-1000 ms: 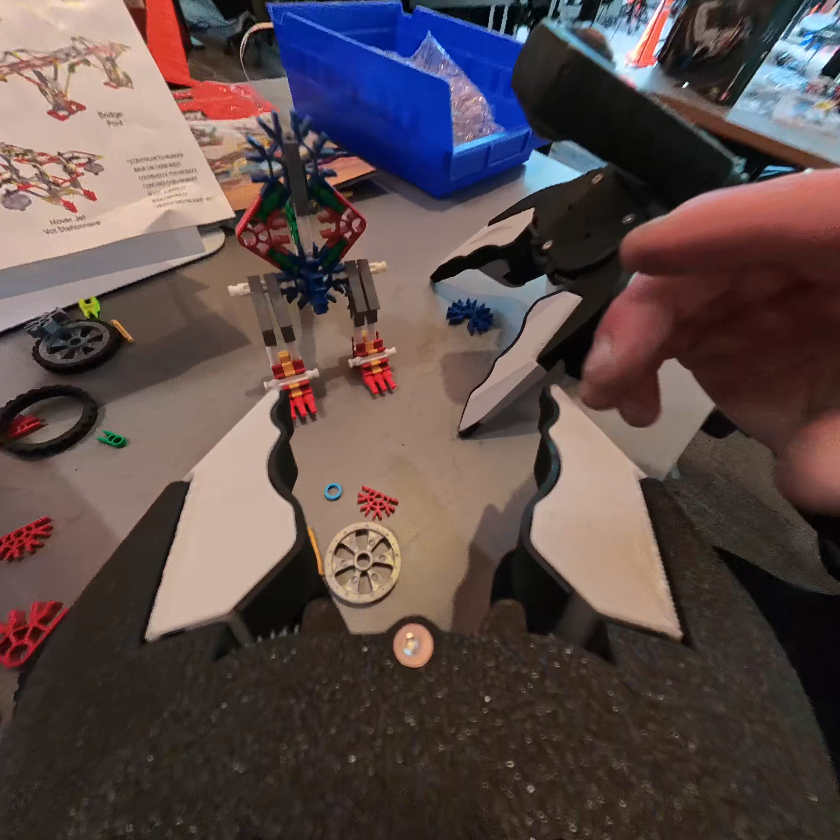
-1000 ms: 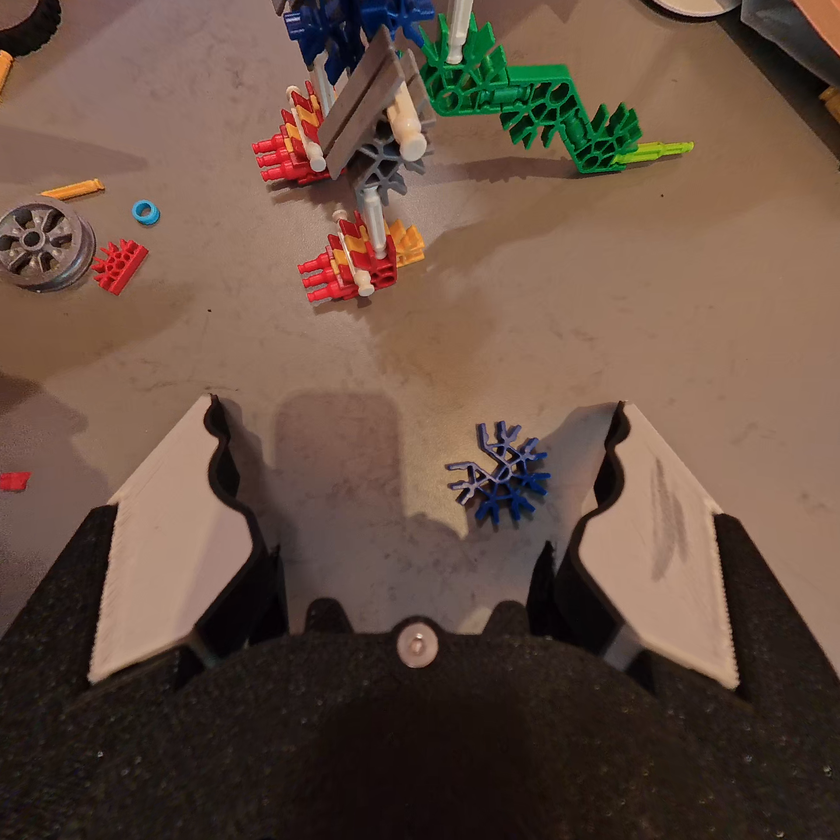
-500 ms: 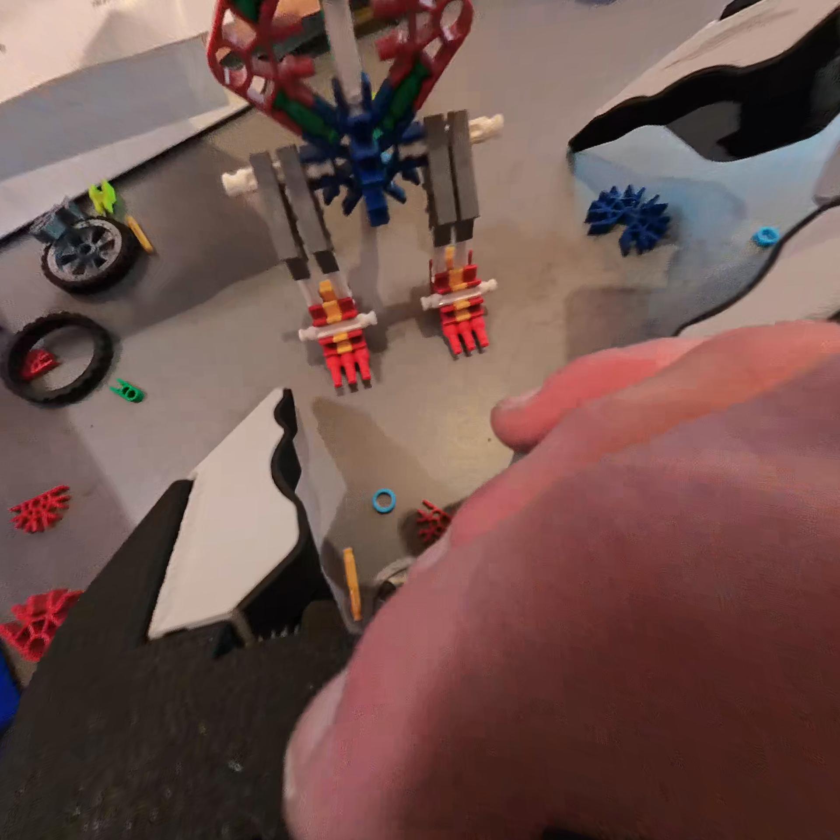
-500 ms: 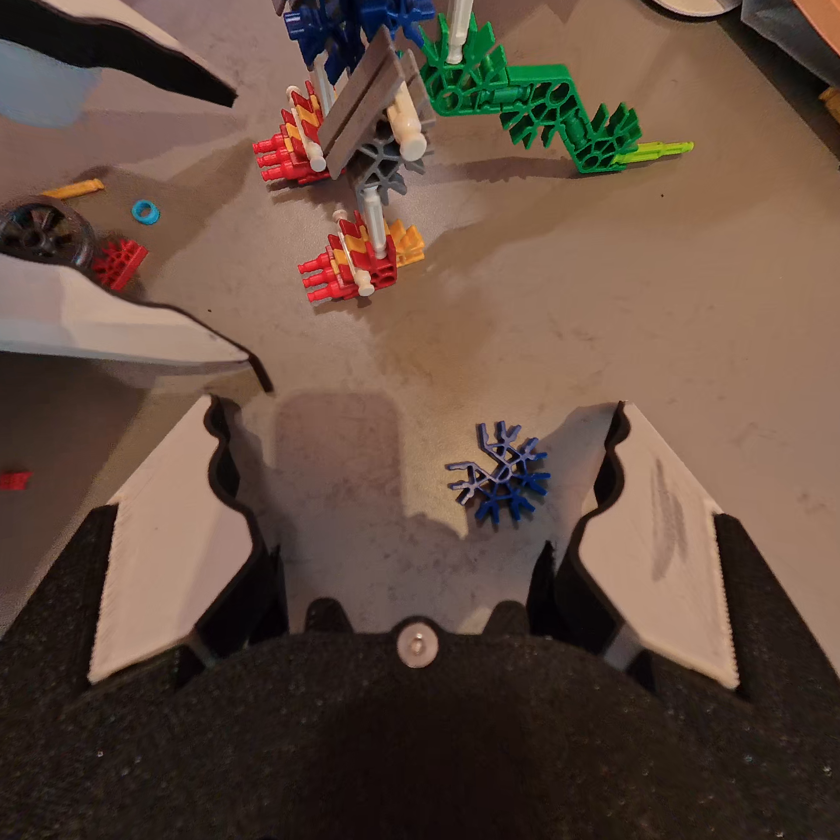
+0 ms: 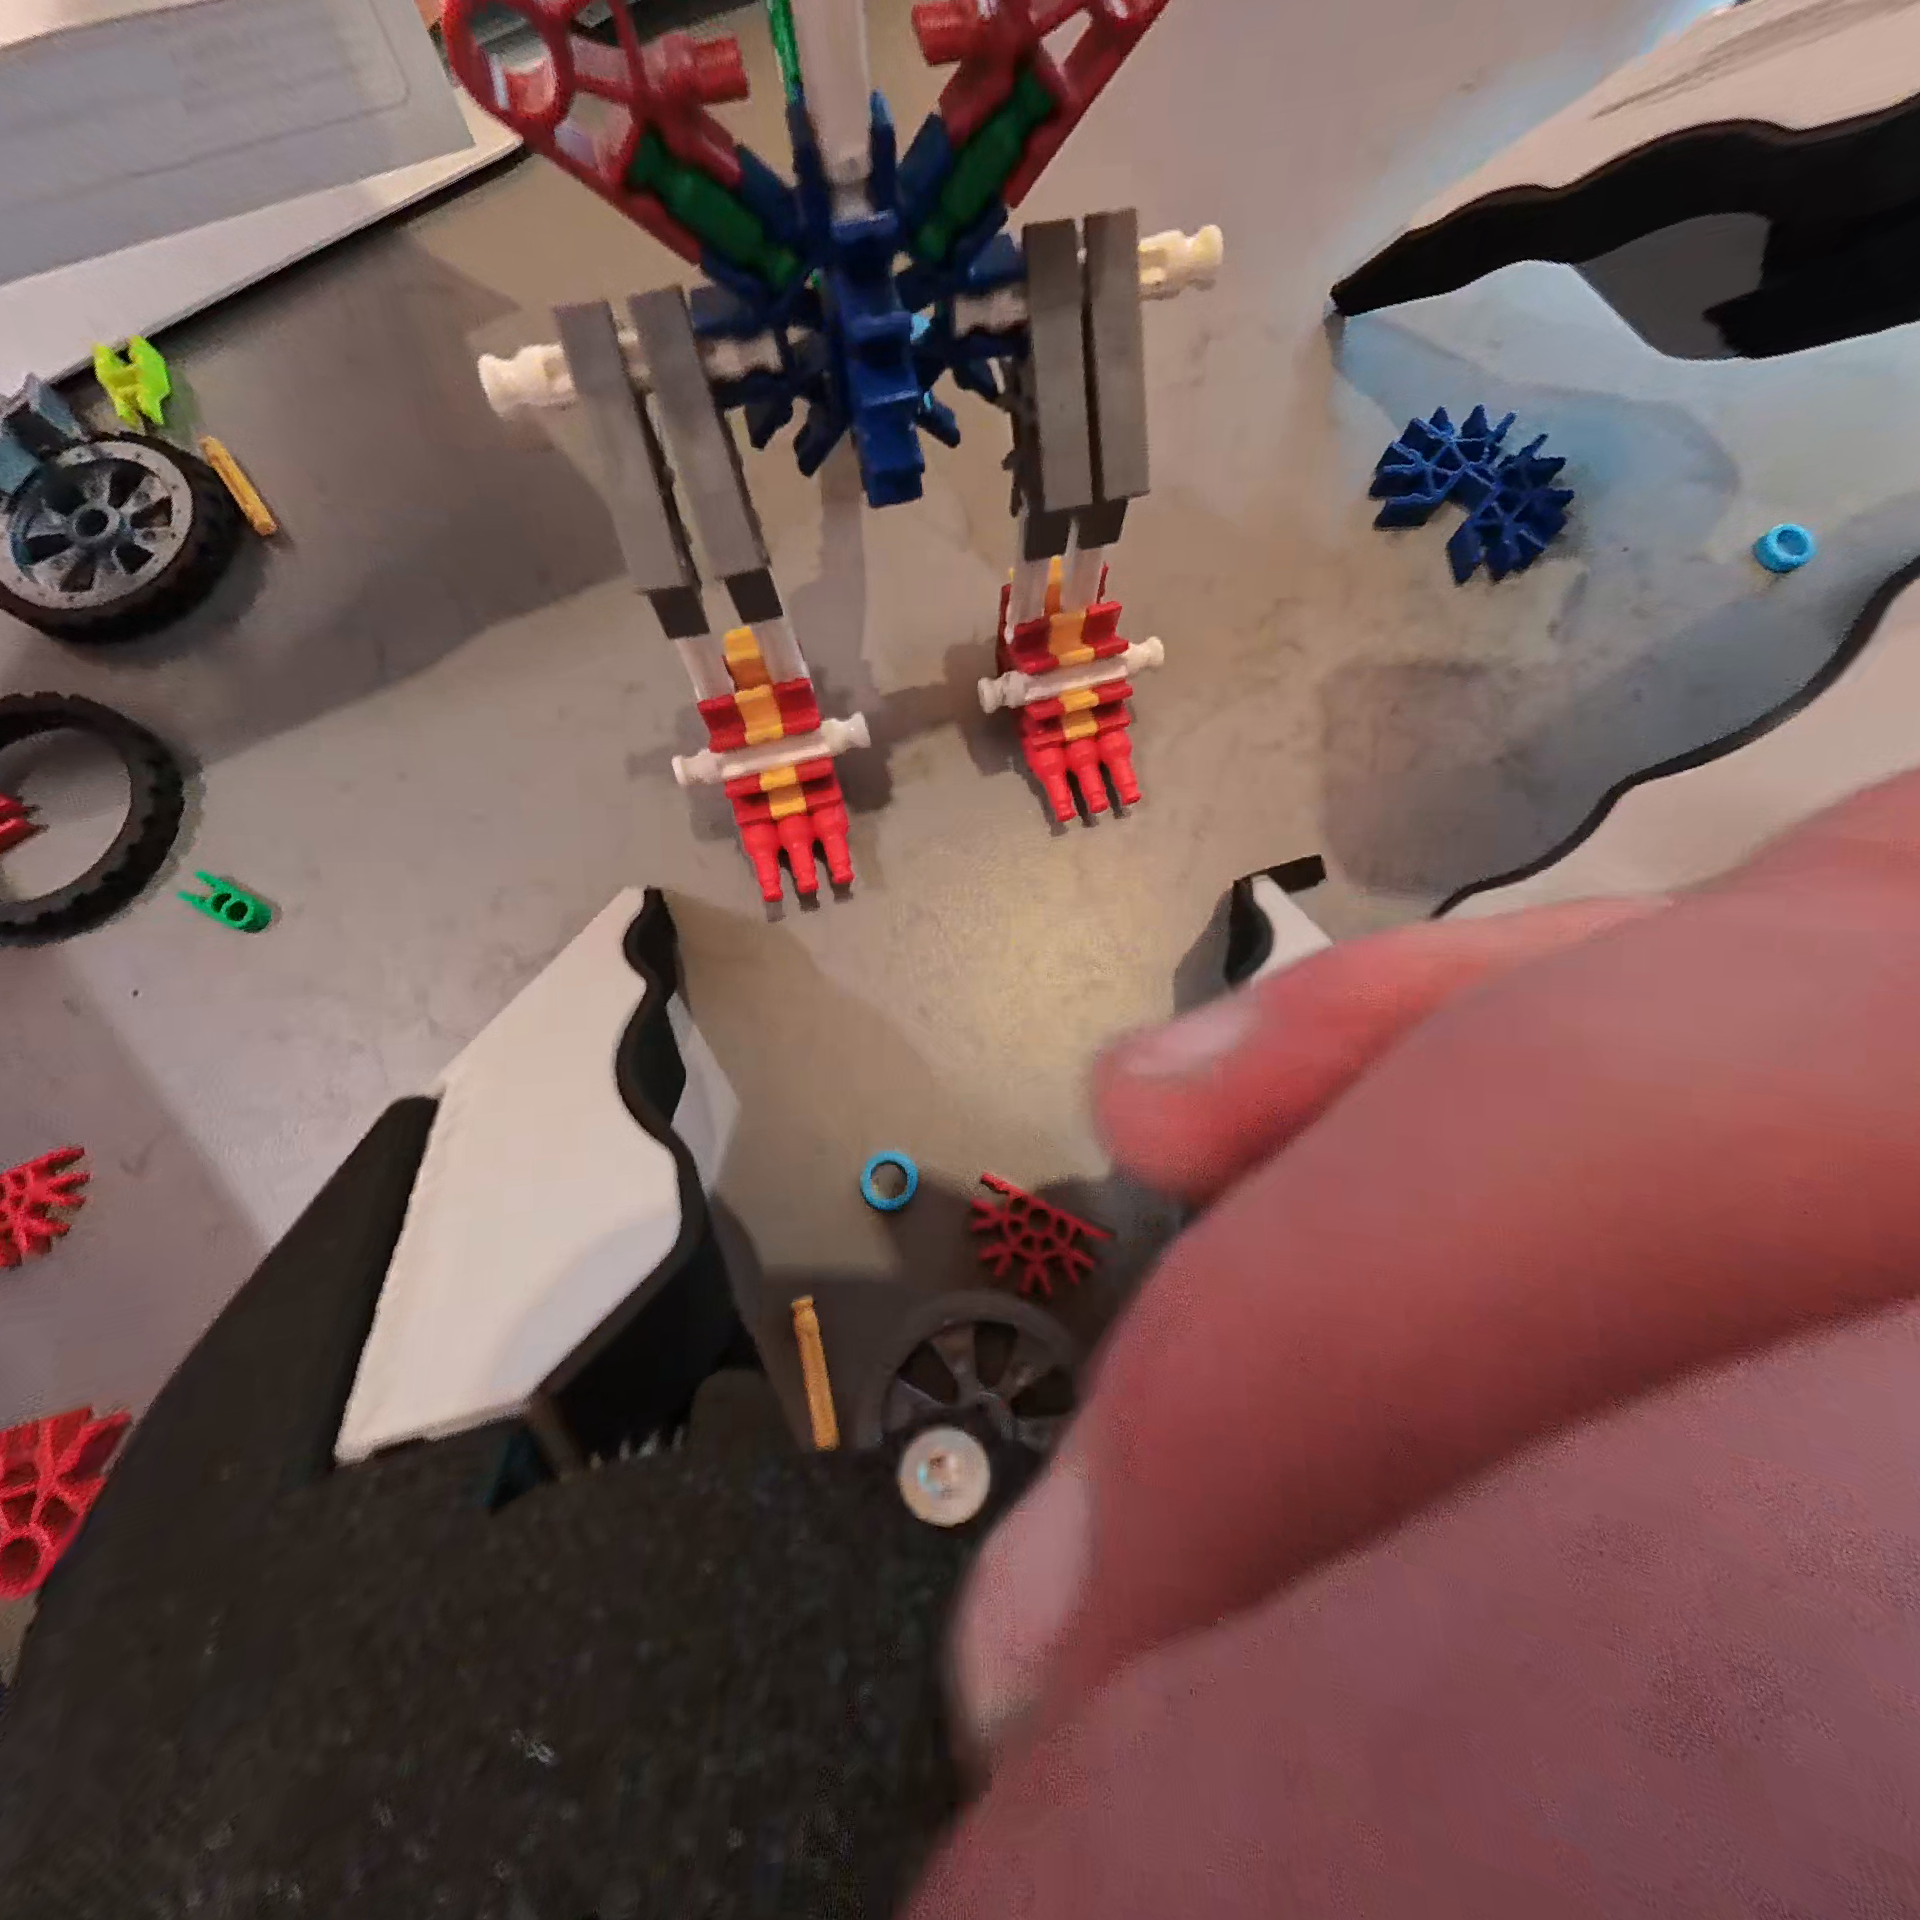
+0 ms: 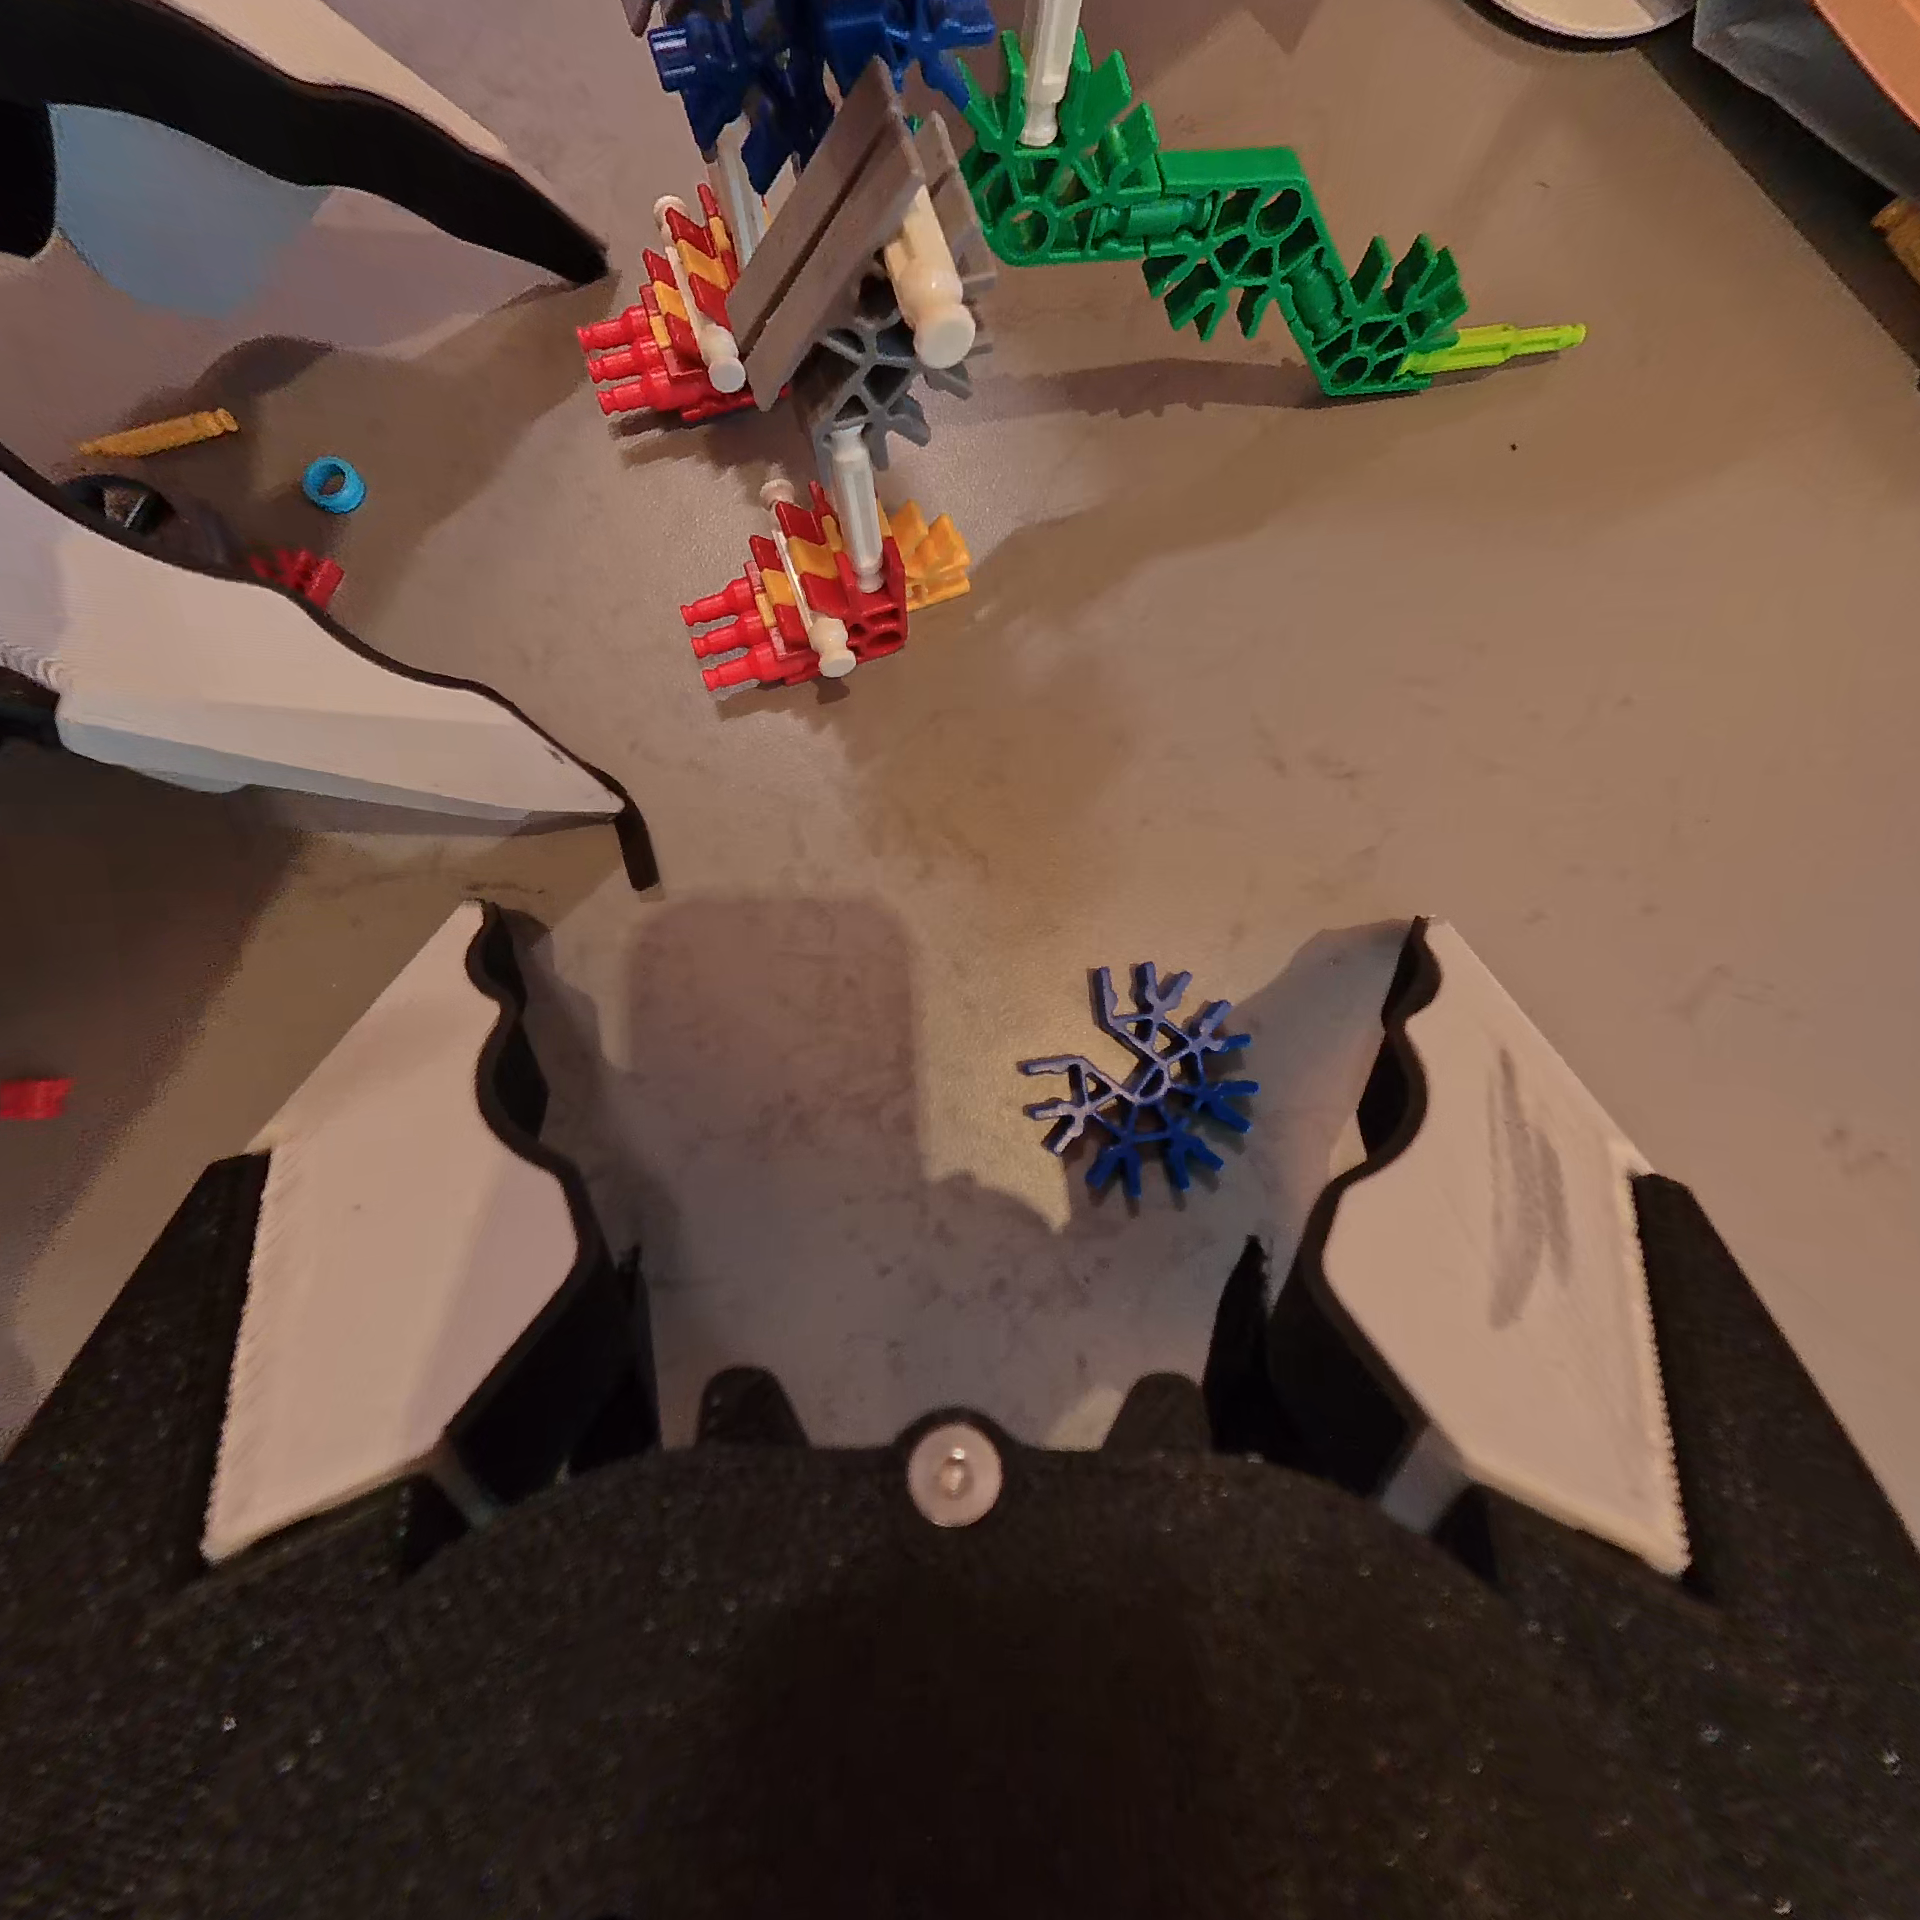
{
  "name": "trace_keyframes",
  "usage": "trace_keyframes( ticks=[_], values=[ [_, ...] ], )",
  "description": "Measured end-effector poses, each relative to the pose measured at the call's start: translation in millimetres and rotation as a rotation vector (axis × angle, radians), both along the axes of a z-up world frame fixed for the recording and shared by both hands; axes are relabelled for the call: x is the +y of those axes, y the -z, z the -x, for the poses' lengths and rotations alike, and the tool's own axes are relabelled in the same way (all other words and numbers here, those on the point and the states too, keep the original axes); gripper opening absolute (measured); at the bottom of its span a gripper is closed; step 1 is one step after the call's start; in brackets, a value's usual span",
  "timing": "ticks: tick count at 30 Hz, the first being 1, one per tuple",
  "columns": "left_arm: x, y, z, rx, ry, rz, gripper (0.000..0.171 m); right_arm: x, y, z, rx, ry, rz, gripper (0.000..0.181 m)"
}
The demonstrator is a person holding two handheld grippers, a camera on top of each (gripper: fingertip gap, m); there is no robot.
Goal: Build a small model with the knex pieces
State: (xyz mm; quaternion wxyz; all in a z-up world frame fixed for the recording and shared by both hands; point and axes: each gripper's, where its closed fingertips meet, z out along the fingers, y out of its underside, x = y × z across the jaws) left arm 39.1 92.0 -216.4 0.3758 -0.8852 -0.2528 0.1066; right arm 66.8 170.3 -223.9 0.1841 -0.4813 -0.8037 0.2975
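Connector pieces littered the grey table [image 6: 1455, 727], and the blue connector [image 6: 1143, 1091], a snowflake shape, lay flat between the spread fingers of the right gripper [image 6: 951, 935], nearer its right finger and touched by neither. That gripper held nothing. It and the piece sat just as they had a second before.

What had changed was on the other side. The left gripper [image 5: 956, 904] had come in close and low, so that its two white fingers now reached into the right wrist view from the upper left, one tip just beside the right gripper's left finger. Its fingers were spread as well and gripped nothing. Beneath them lay a grey spoked hub [image 5: 977, 1371], a yellow rod [image 5: 814, 1371], a small blue ring [image 5: 888, 1181] and a red connector [image 5: 1034, 1231]. A bare hand [image 5: 1507, 1351], off to the side a second earlier, had slid across the left wrist view and hid most of that gripper's right finger.

Just beyond both grippers stood the built model [image 5: 862, 416] on its two red-toed feet, a green zigzag piece [image 6: 1226, 239] trailing behind it. Farther left were a tyred wheel [image 5: 99, 530] and a loose black tyre [image 5: 135, 821].
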Motion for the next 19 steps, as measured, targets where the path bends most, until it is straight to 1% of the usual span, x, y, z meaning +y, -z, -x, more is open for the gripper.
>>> trace_keyframes(
  ticks=[1,2,19],
  values=[
    [0.1,0.1,0.6,-0.001,0.003,-0.003,0.105,-0.1,0.0,0.0,0.0,0.0,0.0,0.157],
    [-0.1,0.6,1.1,0.004,0.005,0.003,0.103,-0.1,0.0,0.0,0.0,0.0,0.0,0.157],
    [2.5,0.4,0.6,0.007,0.014,0.004,0.105,-0.1,0.1,0.3,-0.001,-0.001,0.001,0.157]
  ],
)
